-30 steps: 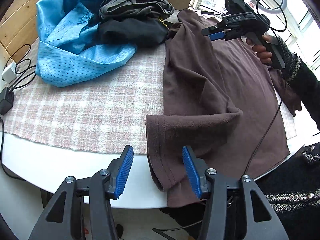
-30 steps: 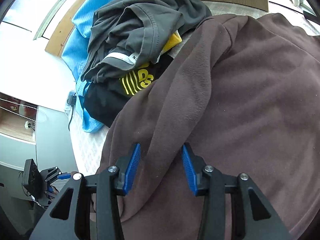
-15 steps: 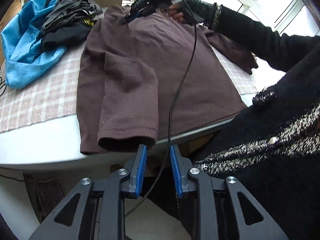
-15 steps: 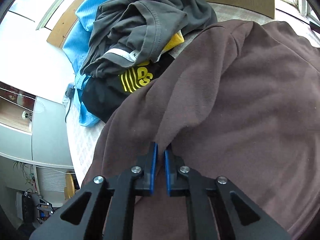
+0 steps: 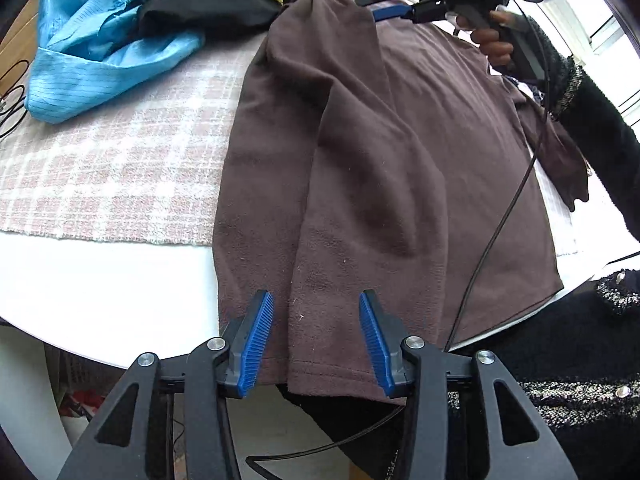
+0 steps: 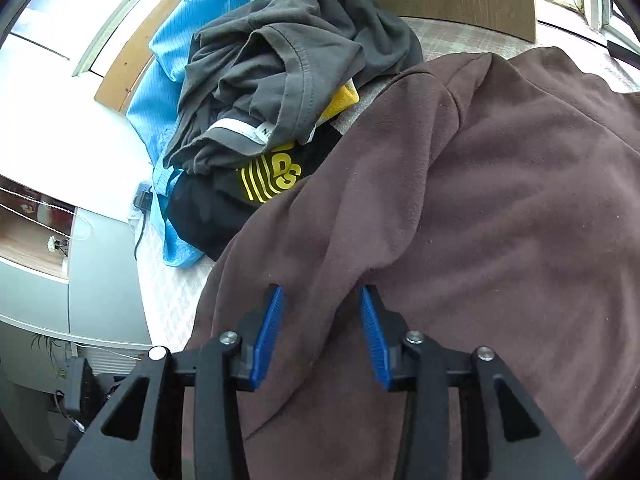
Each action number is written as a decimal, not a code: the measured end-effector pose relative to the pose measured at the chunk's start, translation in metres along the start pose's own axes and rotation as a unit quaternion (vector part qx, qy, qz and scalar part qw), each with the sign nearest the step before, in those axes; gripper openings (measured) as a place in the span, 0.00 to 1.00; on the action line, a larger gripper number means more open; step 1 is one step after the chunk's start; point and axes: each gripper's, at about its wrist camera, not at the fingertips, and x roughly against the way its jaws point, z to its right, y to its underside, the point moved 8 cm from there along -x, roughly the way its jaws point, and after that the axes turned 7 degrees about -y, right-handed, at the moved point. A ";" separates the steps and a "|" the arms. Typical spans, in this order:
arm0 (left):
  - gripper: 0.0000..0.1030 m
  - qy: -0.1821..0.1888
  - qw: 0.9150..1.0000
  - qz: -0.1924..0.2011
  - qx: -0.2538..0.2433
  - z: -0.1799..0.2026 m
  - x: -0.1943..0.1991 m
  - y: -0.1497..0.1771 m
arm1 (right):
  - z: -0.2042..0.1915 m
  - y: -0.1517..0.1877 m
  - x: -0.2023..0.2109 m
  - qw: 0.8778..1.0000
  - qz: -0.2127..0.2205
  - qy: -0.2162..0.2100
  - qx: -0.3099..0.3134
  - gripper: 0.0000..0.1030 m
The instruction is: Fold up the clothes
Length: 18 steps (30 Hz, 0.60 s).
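A brown sweater (image 5: 400, 140) lies flat on the table, with one sleeve (image 5: 360, 240) folded lengthwise over its body. The cuff (image 5: 332, 364) hangs over the table's front edge. My left gripper (image 5: 316, 304) hovers over that cuff end. Its jaws are opening, the sleeve lies between them, and the pads do not press on it. At the far shoulder my right gripper (image 6: 320, 296) straddles a raised fold of the sweater (image 6: 500, 200). Its jaws are opening too, pads clear of the cloth. In the left wrist view the right gripper (image 5: 380, 6) is held by a hand.
A blue garment (image 5: 100, 40) and a heap of grey and black clothes (image 5: 208, 8) lie at the far left. A pink checked cloth (image 5: 120, 160) covers the white round table (image 5: 100, 292). A black cable (image 5: 500, 220) crosses the sweater. A person's dark sleeve (image 5: 600, 128) is at the right.
Both grippers narrowed half a second ago and now stand wider again. The left gripper came back in over the table edge. The sleeve, bunched a second ago, now lies straight over the body.
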 end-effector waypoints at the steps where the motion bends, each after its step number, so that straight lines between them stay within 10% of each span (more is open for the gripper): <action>1: 0.28 0.005 1.000 -0.003 -0.001 0.002 -0.003 0.001 | 0.000 -0.002 0.001 1.000 0.004 -0.002 -0.002 0.39; 5: 0.04 0.002 1.000 0.001 -0.002 0.006 -0.003 0.002 | 0.005 -0.011 -0.005 1.000 0.005 -0.008 -0.013 0.40; 10: 0.04 -0.006 0.999 0.028 0.040 -0.010 0.024 0.004 | 0.006 -0.019 -0.021 1.000 0.003 -0.008 -0.003 0.39; 12: 0.04 -0.017 0.997 0.040 0.061 -0.020 0.040 0.006 | 0.003 -0.019 -0.023 1.000 0.008 -0.011 0.008 0.04; 18: 0.04 -0.034 0.994 0.013 0.098 -0.036 0.026 0.028 | 0.012 -0.020 -0.001 0.999 0.036 -0.006 0.005 0.04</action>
